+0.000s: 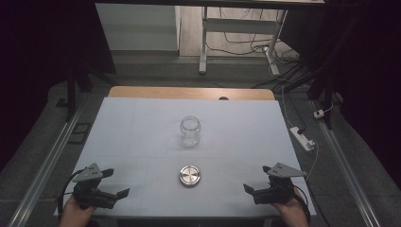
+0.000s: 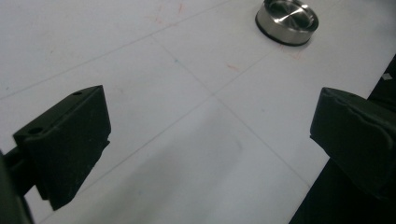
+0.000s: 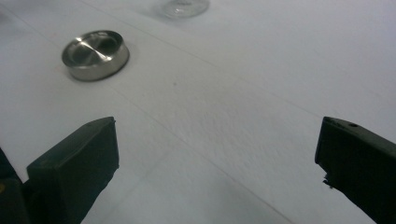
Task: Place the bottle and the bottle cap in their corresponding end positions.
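High view: white table [image 1: 142, 123], wooden far edge [image 1: 156, 92], dark room beyond.

Looks like a lab or some kind of test room, definitely not anyone's home. The surface [image 1: 142, 123] is covered with a plain white sheet with a wooden edge [image 1: 189, 92] showing at the far side. Metal rails [image 1: 45, 165] run along the floor on both sides, with black stands [image 1: 71, 94] next to them. A power strip [image 1: 302, 138] lies on the grey carpet, loose cables [image 1: 246, 45] are tangled under a white desk frame [image 1: 204, 42] at the back, and dark curtains hang all around.
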Demonstrator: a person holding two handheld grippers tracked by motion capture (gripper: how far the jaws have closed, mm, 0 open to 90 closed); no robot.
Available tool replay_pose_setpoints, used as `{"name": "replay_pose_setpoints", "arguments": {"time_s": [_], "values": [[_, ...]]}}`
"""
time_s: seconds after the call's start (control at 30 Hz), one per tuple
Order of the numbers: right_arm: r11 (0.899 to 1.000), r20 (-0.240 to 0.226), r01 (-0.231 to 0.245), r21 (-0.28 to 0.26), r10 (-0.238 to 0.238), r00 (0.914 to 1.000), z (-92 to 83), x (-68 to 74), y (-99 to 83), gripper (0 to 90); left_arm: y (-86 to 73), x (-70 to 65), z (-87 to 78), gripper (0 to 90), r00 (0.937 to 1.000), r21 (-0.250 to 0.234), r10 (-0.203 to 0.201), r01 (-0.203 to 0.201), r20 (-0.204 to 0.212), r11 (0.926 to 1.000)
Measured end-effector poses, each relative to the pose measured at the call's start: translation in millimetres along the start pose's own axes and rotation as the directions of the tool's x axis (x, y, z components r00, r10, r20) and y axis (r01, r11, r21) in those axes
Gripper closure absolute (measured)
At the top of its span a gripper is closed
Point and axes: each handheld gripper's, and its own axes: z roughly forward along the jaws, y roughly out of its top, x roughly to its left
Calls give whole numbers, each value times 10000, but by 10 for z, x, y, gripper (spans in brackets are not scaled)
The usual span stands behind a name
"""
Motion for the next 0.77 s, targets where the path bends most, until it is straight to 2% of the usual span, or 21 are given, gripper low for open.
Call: {"name": "replay_pose_setpoints", "arguments": {"time_s": [0.23,0.53,0.67,0.77], "values": [[9993,284,-348,95,345,9990,-93,-76,-140,0,-119,14,-29,0,9996,118,-220,222,-150,9997],[9977,485,-620,271,607,9970,-183,-97,-252,0,-217,10,-77,0,9984,310,-463,472,-310,9984],[9973,572,-565,474,538,9969,-191,-79,-261,0,-231,12,-88,0,9977,360,-534,549,-423,9978],[9967,656,-435,686,390,9971,-167,-64,-256,0,-227,29,-88,0,9971,327,-681,692,-330,9971]]}}
